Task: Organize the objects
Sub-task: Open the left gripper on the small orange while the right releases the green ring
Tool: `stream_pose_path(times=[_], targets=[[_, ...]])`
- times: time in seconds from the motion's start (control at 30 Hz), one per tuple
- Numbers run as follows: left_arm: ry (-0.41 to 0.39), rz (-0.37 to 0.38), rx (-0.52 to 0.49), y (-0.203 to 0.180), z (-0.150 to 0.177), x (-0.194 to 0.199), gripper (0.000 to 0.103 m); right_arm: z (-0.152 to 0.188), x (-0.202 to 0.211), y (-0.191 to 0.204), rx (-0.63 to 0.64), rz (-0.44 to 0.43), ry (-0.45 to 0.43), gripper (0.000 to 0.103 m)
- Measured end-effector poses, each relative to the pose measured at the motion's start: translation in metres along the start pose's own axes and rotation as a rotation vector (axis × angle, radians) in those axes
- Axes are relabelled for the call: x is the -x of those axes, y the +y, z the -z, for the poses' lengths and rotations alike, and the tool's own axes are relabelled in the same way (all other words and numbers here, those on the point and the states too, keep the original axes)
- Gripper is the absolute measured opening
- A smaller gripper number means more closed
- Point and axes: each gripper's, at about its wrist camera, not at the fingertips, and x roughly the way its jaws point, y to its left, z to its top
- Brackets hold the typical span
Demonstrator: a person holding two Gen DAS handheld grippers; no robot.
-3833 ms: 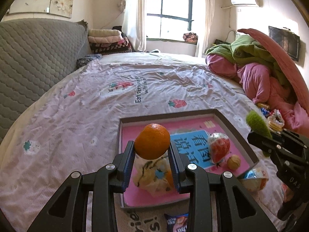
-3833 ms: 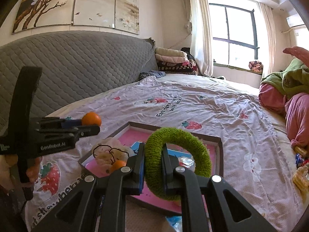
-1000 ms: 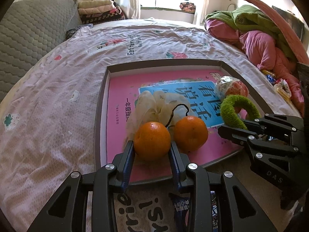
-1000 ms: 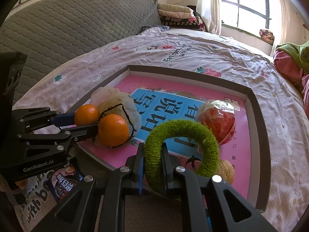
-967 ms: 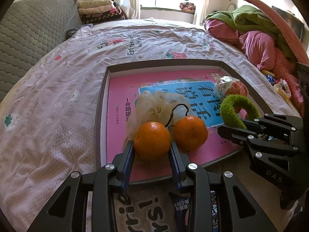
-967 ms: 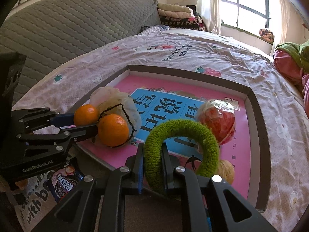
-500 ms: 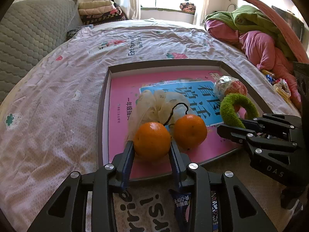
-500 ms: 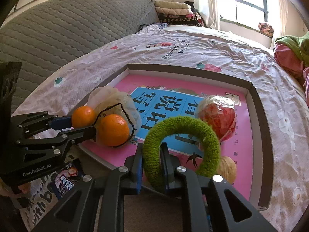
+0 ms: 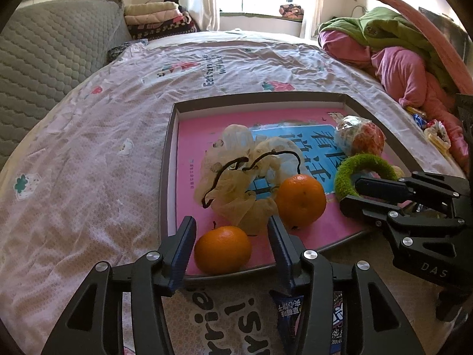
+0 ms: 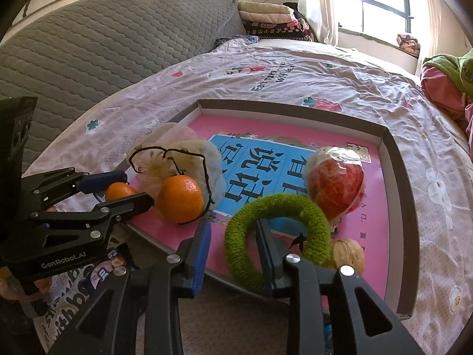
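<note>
A grey-rimmed tray (image 9: 167,171) with a pink floor lies on the bed. My left gripper (image 9: 232,232) is opening. A small orange (image 9: 223,250) rests on the tray's near edge between its fingers, with gaps on both sides. A bigger orange (image 9: 300,199) and a crumpled mesh bag (image 9: 245,174) lie just beyond it. My right gripper (image 10: 233,238) is also opening. The band of a green fuzzy ring (image 10: 278,207) stands between its jaws, one finger through the hole, and the pads are off it. The left gripper (image 10: 134,188) shows at left around the small orange (image 10: 119,190).
A wrapped red fruit (image 10: 335,183) and a walnut (image 10: 347,254) sit in the tray by the ring. Snack packets (image 9: 288,310) lie on the bedcover below the tray. A grey quilted headboard (image 10: 103,44) stands at left; piled clothes (image 9: 399,59) at right.
Both grippers have gone from shut to open. The small orange has dropped from the left jaws onto the tray. The right jaws have let go of the green ring.
</note>
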Motion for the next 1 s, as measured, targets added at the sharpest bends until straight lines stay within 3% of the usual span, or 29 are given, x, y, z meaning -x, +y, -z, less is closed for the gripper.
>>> stream_pose_path(times=[0.27,0.4,0.53,0.7,0.9,1.0], targets=[[-0.006,-0.018,-0.002,-0.001,0.0,0.006,0.054,-0.003,0.007,0.006,0.017,0.012,-0.023,0.032],[-0.038,-0.026,-0.007,-0.001,-0.002,0.016,0.062,-0.007,0.018,0.007,0.021,0.015,-0.052,0.032],[-0.065,-0.026,-0.005,-0.001,-0.004,0.027,0.063,-0.01,0.026,0.007,0.014,0.013,-0.071,0.033],[-0.087,-0.026,0.002,0.0,-0.006,0.037,0.064,-0.012,0.038,0.006,0.004,0.005,-0.098,0.043],[-0.114,-0.023,0.001,-0.004,-0.006,0.049,0.068,-0.014,0.053,0.007,0.0,0.01,-0.136,0.045],[-0.119,-0.019,0.001,-0.004,-0.007,0.052,0.068,-0.013,0.061,0.006,-0.016,0.015,-0.156,0.052]])
